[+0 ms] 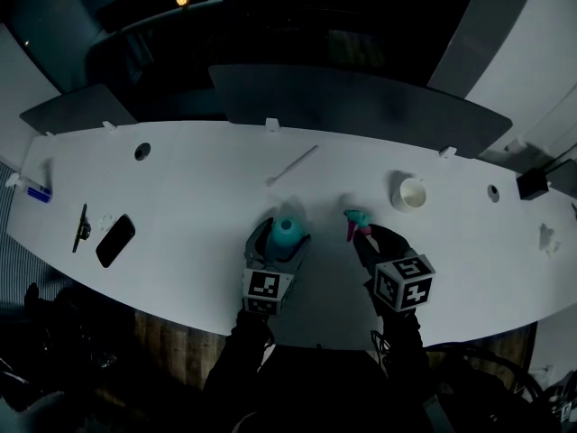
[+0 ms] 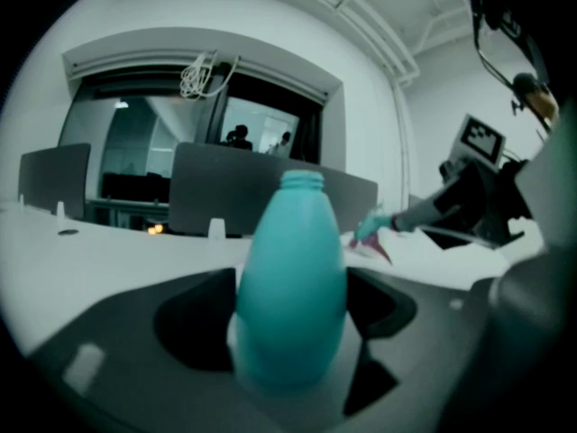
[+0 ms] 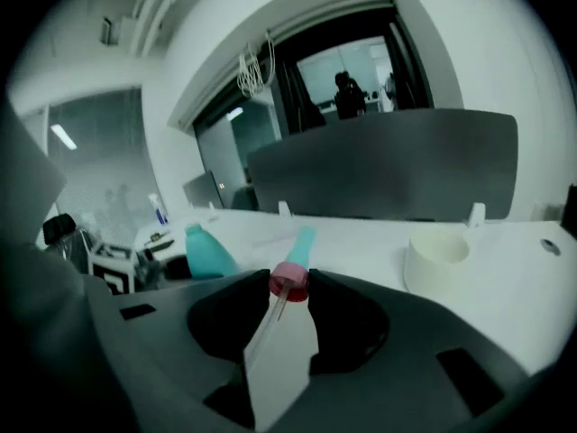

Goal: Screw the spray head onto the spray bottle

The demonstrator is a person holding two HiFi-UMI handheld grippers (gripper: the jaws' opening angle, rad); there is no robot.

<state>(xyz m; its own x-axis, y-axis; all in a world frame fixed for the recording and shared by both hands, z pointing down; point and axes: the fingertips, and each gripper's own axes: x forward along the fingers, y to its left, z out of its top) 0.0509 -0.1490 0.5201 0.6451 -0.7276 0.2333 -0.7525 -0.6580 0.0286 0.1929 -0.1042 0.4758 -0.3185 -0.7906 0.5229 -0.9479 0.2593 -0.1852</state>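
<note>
- Spray bottle (image 1: 288, 231): plain teal all over.
- Spray head (image 3: 290, 278): teal nozzle, pink-red collar, pale see-through tube.
- Left gripper (image 1: 283, 236), right gripper (image 1: 361, 231): jaws dark grey to black. Each of the 2 cubes is white with black square markers.
- Table (image 1: 198, 188): plain white.
- Cup (image 1: 411, 193), 2 o'clock of the bottle: cream.
- Phone (image 1: 115, 240), 9 o'clock of the bottle: glossy black.
- Small item (image 1: 38, 192), far 9 o'clock edge: blue and white.
- Stick (image 1: 293, 165), 12 o'clock: white.
- Divider panel (image 1: 361, 106), beyond the table at 12 o'clock: dark grey.
- Box (image 1: 532, 184), 3 o'clock edge: black.
</note>
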